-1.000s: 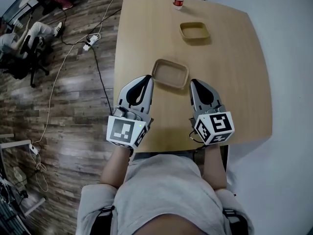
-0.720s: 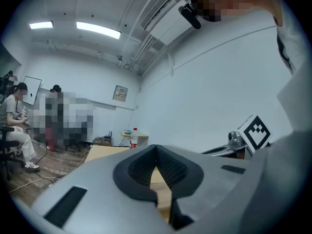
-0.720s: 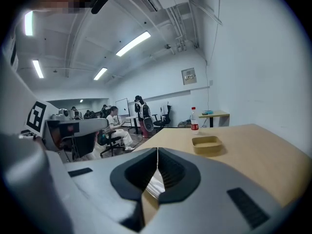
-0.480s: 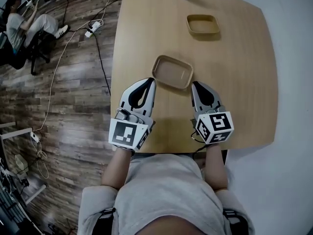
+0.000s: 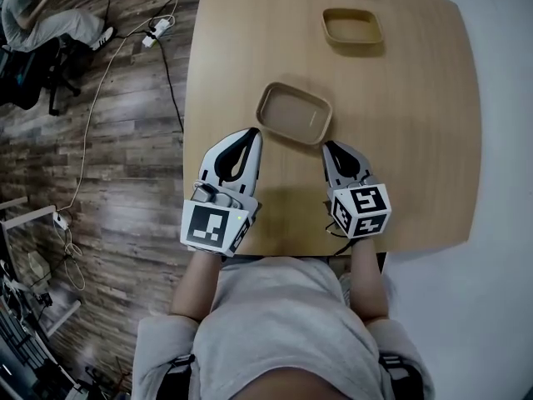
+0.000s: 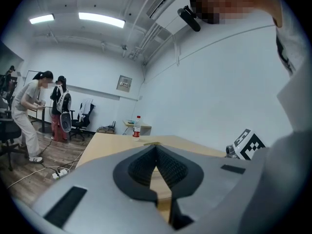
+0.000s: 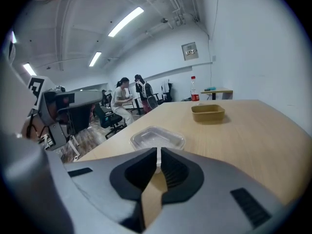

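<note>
Head view: left tool point(image 5: 247, 133) and right tool point(image 5: 331, 146) sit side by side low over the tabletop point(image 5: 416, 140). Each is just short of a near corner of the lidded container point(image 5: 294, 113), and neither touches it. An open tray point(image 5: 352, 27) stands well beyond the container.

Right gripper view adds what the head view does not. The container carries a clear lid point(image 7: 157, 138), glossy, rounded-rectangular, with a raised rim. The left gripper view gives mostly the tool's grey body, pale tabletop and a bottle point(image 6: 138, 126) far beyond the container.

Left tool: ribbed black pads meet at the tips, nothing between them. Right tool: pads all but together, only a hairline slit, nothing gripped.

Container base and open tray: tan, matte, rounded corners. Tabletop: smooth light wood, corners rounded.

The tabletop's edge runs near the container's left side. Past it lies plank floor point(image 5: 108, 140) strung with cables point(image 5: 171, 107). A broad stretch of tabletop runs right of the container.
</note>
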The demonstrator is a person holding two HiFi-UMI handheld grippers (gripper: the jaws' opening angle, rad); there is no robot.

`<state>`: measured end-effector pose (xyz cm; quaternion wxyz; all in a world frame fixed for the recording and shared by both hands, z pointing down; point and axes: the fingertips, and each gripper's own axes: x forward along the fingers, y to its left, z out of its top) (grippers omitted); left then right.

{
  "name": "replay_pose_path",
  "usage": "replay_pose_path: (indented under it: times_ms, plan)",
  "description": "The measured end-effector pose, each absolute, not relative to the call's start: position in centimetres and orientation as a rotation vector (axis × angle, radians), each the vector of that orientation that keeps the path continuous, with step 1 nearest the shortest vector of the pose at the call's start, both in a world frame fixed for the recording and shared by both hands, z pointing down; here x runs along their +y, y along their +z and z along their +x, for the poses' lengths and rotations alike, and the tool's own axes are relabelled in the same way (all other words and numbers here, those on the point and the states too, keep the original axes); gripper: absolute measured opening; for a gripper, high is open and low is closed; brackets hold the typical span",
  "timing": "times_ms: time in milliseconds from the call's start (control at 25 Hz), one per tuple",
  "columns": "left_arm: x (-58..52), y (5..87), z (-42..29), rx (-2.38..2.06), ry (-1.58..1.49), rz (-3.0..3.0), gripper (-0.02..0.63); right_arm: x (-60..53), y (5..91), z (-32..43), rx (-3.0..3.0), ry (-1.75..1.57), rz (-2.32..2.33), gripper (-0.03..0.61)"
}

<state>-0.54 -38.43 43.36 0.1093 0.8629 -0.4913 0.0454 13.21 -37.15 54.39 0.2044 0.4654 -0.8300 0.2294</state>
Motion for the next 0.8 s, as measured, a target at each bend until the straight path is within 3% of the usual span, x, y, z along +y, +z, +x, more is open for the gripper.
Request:
replay_pose_path:
  times_ms: [400, 800]
  plan:
    - [-38.5, 44.4, -0.7, -1.449, 0.151, 2.505, 0.015, -35.9, 58.7, 12.4, -2.242, 0.668, 1.155, 0.100]
    - [-38.7, 45.0, -1.6, -1.478, 0.166, 2.469, 0.015, -36.3, 60.3, 11.6, -2.190, 0.636, 1.111, 0.117]
